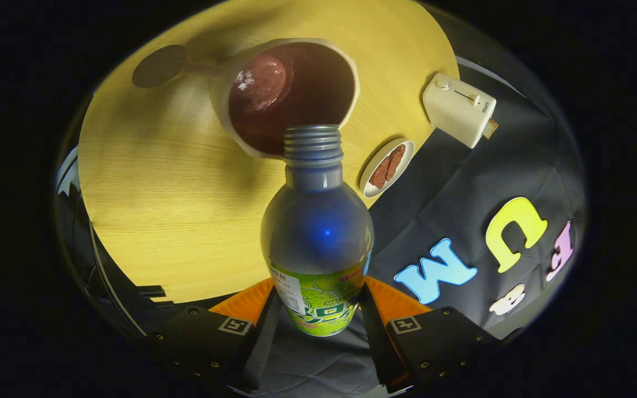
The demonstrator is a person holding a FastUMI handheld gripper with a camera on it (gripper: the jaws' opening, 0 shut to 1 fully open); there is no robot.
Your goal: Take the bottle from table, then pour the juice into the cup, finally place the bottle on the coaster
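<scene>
Pinching the bottle (317, 243) at its green label, the gripper (318, 326) has both fingers pressed on its sides. The uncapped threaded neck reaches over the near rim of the cup (318, 72), whose inside looks dark red. Beyond it a dark round coaster (159, 66) lies on the pale wooden table (152, 188). Near the table's edge sit a small dish (376, 168) of brown pieces and a cream toaster (458, 109), with black cloth beside them.
</scene>
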